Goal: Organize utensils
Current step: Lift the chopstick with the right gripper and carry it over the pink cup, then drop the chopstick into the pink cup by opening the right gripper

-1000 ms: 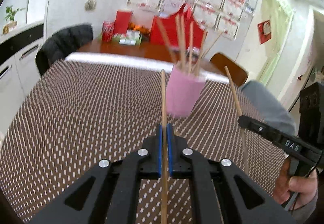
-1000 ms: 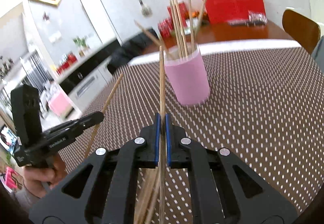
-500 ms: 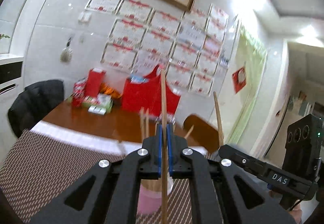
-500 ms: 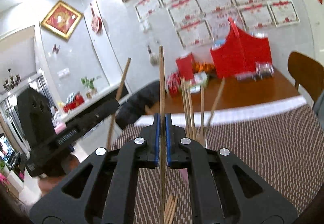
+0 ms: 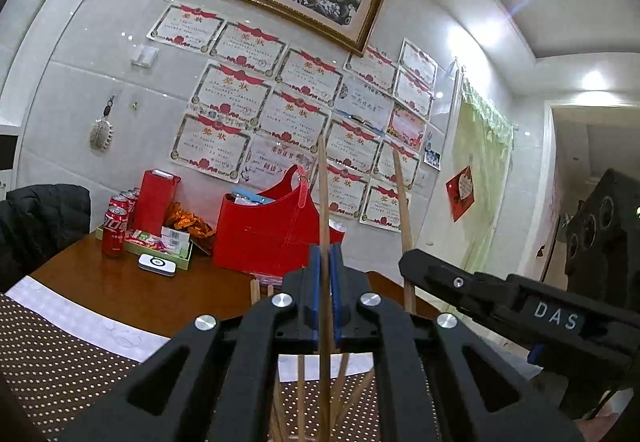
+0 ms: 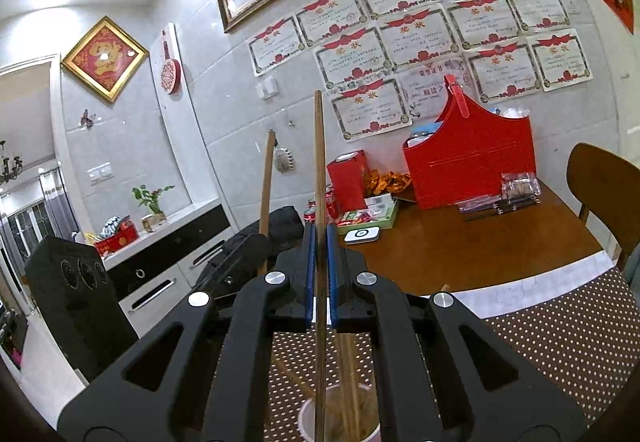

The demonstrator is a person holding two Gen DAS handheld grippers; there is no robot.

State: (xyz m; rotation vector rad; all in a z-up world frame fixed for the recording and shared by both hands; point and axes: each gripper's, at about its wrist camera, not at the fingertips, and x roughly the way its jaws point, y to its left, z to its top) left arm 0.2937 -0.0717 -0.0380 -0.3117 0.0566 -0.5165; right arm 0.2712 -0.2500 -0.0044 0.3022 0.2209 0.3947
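Bright ceiling lights, tile glare, sharp focus, bowed fisheye edges

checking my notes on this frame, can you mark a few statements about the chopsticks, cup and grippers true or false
1. The left gripper is shut on a chopstick. True.
2. The right gripper is empty. False: its fingers clamp an upright chopstick.
3. The cup below the right gripper already holds several chopsticks. True.
4. The red bag stands on the dotted mat. False: it stands on the bare wooden table beyond the dotted mat.
5. Cola cans stand beside the red bag. True.
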